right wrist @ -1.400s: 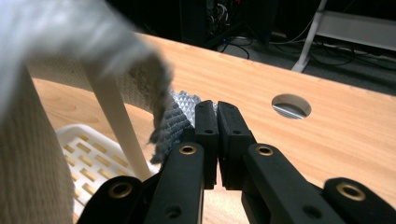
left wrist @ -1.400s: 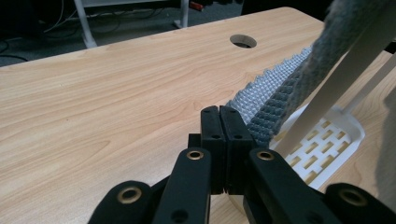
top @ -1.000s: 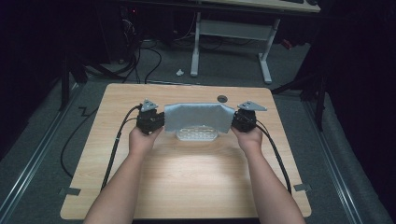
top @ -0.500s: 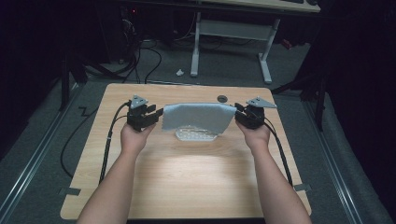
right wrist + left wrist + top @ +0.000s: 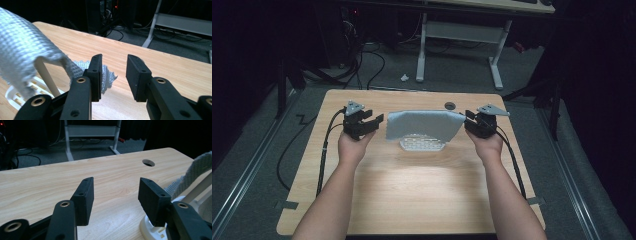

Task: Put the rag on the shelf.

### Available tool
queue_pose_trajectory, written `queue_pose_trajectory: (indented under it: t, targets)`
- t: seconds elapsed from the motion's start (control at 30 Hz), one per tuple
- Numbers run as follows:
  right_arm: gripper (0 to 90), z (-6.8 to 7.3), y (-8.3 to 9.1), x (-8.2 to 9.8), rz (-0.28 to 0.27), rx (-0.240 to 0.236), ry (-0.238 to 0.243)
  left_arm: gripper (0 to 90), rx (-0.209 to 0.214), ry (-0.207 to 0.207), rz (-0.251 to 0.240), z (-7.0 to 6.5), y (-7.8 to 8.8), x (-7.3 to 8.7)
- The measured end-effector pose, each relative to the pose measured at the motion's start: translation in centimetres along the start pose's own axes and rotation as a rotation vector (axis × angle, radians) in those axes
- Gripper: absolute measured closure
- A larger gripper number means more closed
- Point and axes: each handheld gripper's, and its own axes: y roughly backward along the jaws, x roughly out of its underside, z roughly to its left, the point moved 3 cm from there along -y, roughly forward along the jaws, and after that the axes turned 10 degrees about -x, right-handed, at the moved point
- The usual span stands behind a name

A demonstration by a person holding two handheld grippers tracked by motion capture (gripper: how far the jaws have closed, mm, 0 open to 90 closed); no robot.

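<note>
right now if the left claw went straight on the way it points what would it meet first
Probably nothing: ahead of the left claw lies bare table. The grey cloth and white rack sit off to one side, though depth is unclear.

A light wooden counter (image 5: 412,200) with rounded corners and a round cable hole (image 5: 450,105) near its far edge stands on grey carpet (image 5: 257,165). Beyond it is a second desk on a white frame (image 5: 459,35) — black cables (image 5: 367,60) lie tangled on the floor to its left. The room around is dark — light falls mainly on the counter.
</note>
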Motion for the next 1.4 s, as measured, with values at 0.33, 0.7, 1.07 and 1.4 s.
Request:
queue_pose_trajectory:
  t: [0.33,0.7,1.07,1.4]
  targets:
    - [66.1,0.1,-2.3,1.3,0.041,-0.004,-0.02,46.8,0.004,-0.033,0.002,-0.5,0.4,0.0]
    - [66.2,-0.3,-2.5,3.0,0.086,0.022,0.005,46.8,-0.037,-0.05,0.013,0.7,0.9,1.2]
    - [65.8,-0.2,1.6,2.9,0.047,0.028,0.025,47.1,-0.046,-0.054,0.021,1.2,3.0,2.8]
    - [59.5,2.6,6.6,4.0,0.002,0.005,0.06,45.9,-0.018,-0.079,0.018,0.3,8.9,6.2]
